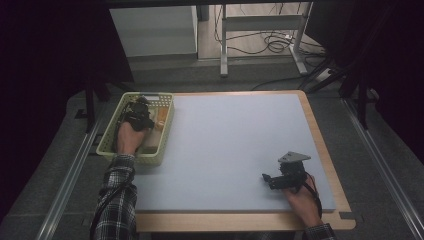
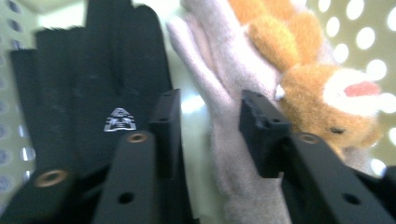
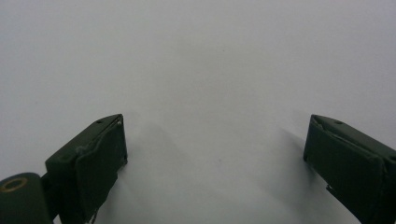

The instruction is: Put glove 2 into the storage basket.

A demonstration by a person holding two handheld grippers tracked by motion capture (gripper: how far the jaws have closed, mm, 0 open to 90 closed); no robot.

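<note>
Pale surface [image 1: 235,150]: inside the basket [image 1: 112,131], left hand-held gripper [image 2: 205,116] straddles a soft, light beige glove [image 2: 224,93], unpinched; grasp its cuff. Right hand-held gripper [image 3: 215,149] gapes empty.

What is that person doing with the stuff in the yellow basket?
The person has reached the left gripper down into the yellow basket at the table's left corner. A pale pink glove lies between its jaws, but you can't tell if they squeeze it. A black glove lies on one side and an orange plush toy on the other. The right gripper rests wide open over the bare grey mat, holding nothing.
</note>
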